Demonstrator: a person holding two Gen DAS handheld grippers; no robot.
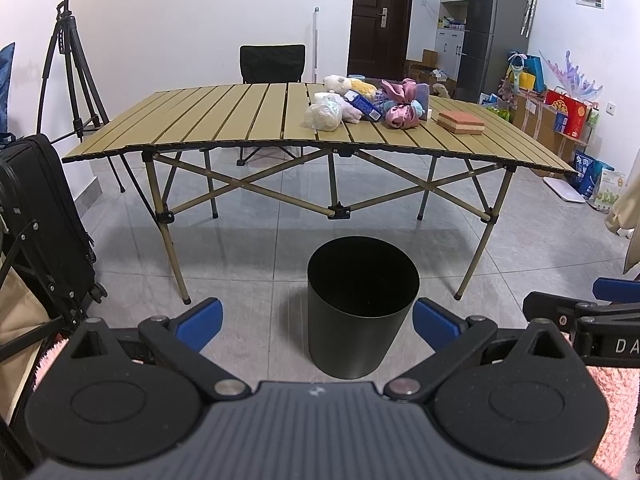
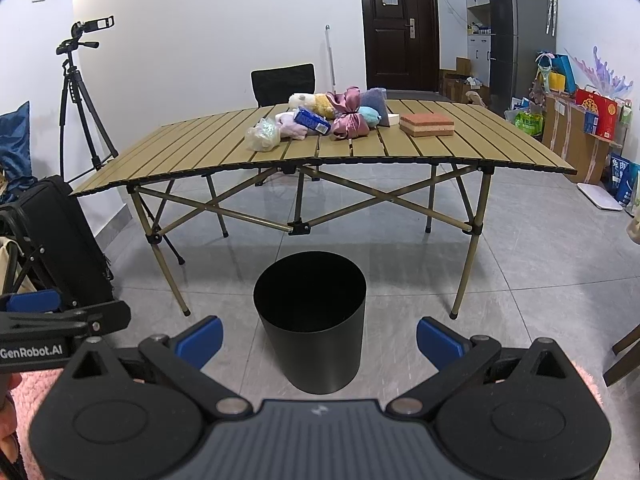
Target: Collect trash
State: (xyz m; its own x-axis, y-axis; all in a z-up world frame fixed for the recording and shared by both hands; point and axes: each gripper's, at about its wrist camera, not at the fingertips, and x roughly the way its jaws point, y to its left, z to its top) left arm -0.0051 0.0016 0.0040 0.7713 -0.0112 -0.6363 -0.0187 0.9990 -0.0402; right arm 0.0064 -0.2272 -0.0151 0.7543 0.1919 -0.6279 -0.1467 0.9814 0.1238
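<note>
Left gripper (image 1: 317, 322) is spread wide, nothing between the blue pads (image 1: 206, 322). Far off to its left stands a black suitcase (image 1: 44, 216), w/ a camera tripod (image 1: 70, 64) behind it by the wall. Straight ahead & just beyond the fingertips sits the black bin (image 1: 362, 304) on the grey tile floor, upright, mouth open, inside too dark to tell contents. Past the bin is the folding table (image 1: 224, 120); left half of its top is bare slats. Ahead & slightly right on the tabletop is the trash pile: a clear plastic bag (image 1: 323, 117) nearest, a blue carton (image 1: 363, 105) lying against soft toys (image 1: 340, 84) behind it, then pink satin cloth (image 1: 400, 104). Right of the pile, apart from it, a flat pink-topped block (image 1: 460, 122). A black chair (image 1: 273, 63) stands behind the table.

At the left gripper's far right edge the right gripper (image 2: 319, 338) pokes into view. It's also wide open, pads empty. Its own cam shows the bin (image 2: 310, 312) dead ahead, close to the tips, the bag (image 2: 264, 134) ahead-left on the table (image 2: 500, 144), carton (image 2: 314, 120) & pink cloth (image 2: 348, 116) straight ahead, block (image 2: 427, 124) ahead-right. Fridge (image 2: 520, 32) & stacked boxes (image 2: 592, 120) far right by the wall
</note>
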